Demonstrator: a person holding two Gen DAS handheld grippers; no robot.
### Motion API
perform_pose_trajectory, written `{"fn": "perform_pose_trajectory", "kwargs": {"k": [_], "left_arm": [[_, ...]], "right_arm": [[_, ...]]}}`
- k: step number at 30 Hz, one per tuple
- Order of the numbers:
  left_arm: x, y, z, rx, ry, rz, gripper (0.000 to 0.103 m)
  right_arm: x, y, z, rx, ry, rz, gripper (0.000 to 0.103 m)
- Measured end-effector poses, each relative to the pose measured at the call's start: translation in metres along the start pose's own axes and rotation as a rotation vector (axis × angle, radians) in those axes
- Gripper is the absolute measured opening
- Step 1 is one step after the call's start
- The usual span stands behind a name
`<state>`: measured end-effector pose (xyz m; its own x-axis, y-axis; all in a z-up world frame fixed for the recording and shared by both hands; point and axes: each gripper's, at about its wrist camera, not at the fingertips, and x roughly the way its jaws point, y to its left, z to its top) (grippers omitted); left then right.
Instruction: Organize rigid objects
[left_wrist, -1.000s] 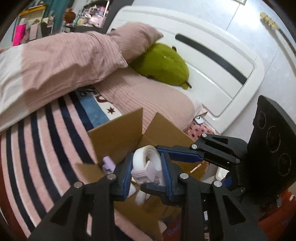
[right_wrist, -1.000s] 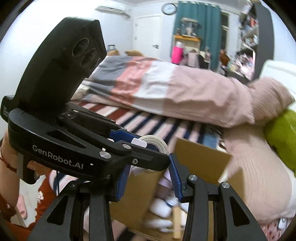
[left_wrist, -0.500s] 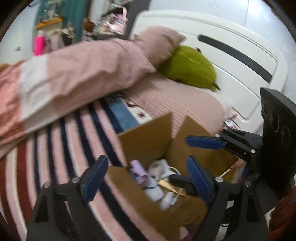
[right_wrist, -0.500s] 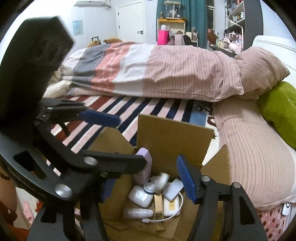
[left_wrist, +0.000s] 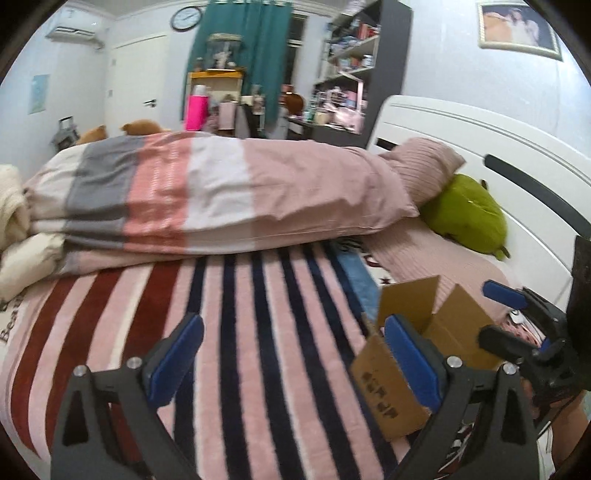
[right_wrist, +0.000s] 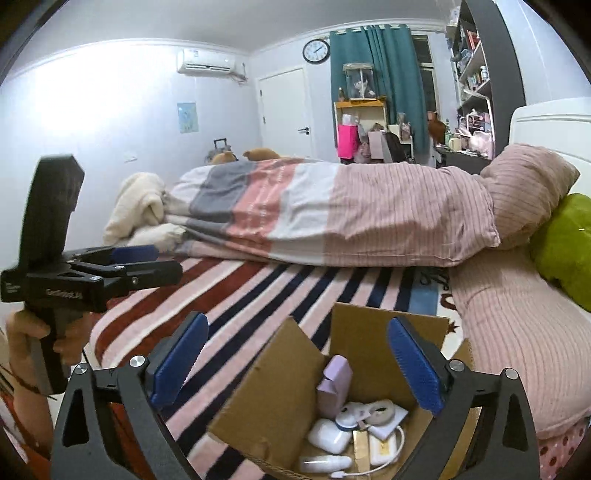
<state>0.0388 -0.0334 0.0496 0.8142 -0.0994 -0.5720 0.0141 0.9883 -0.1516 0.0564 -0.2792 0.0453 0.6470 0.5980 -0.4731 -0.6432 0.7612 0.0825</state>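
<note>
Your left hand-held gripper (left_wrist: 291, 360) wide and empty beside the cardboard box (right_wrist: 369, 354), your right hand-held gripper (right_wrist: 295, 363) wide above it, tape roll (right_wrist: 382, 412) inside.

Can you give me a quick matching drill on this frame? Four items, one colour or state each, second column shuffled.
Column 1:
1. cardboard box
2. plush toy
3. left gripper
4. small carton

Column 2:
a. lilac, standing inside the box
b. flaps open, on the striped blanket
c. green, against the headboard
d. open, holding nothing

Pairs: 1-b, 2-c, 3-d, 4-a
</note>
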Motion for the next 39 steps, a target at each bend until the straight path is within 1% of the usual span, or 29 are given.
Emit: {"fn": "perform_pose_trajectory", "kwargs": {"k": [4, 7, 17, 27, 39], "left_arm": [[-0.004, 0.013, -0.005, -0.021, -0.001, 0.034, 0.097], [-0.006, 0.015, -0.007, -0.026, -0.008, 0.044, 0.097], [-0.01, 0.013, -0.007, -0.017, -0.018, 0.076, 0.097], [-0.012, 0.012, -0.005, -0.007, -0.028, 0.122, 0.098], [-0.011, 0.012, -0.006, -0.003, -0.03, 0.156, 0.098]], "right_arm": [[0.001, 0.005, -0.001, 0.0, 0.008, 0.005, 0.098], [0.002, 0.01, -0.003, -0.005, 0.012, 0.002, 0.098], [-0.002, 0.016, -0.003, -0.021, -0.001, 0.002, 0.098], [-0.003, 0.014, -0.003, -0.018, -0.005, 0.003, 0.098], [-0.003, 0.016, -0.003, -0.018, -0.004, 0.0, 0.098]]}}
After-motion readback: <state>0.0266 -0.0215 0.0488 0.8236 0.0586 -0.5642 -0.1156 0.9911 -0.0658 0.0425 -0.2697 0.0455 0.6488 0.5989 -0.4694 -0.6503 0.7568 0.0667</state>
